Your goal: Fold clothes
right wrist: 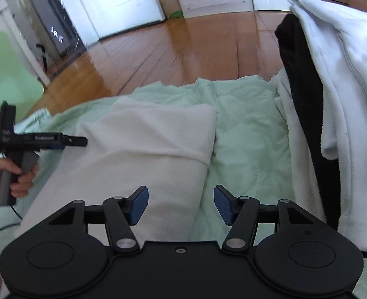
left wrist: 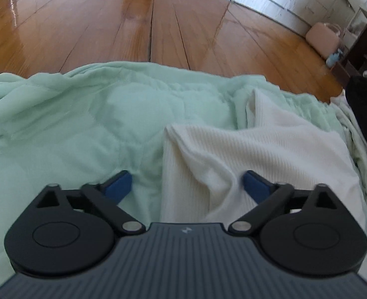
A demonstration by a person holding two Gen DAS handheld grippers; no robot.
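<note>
Your white ribbed garment (right wrist: 143, 149) lies on the pale green quilt (right wrist: 248, 129), already doubled over itself, its folded edge running across the far end and a loose ridge rising near its left edge. Your left gripper (left wrist: 187, 183) hovers just over that near left edge, jaws spread wide and holding nothing; the right gripper (right wrist: 181, 204) sits over the near right edge, equally wide and empty. The cloth fits either a fold just laid or one awaiting another pass — so flatten the ridge before pinching, and take both corners level. To the right hangs a pile of white and black clothes (right wrist: 333, 87); beyond is wooden floor (left wrist: 133, 25). The left tool's side carries white lettering — too blurred to read.
</note>
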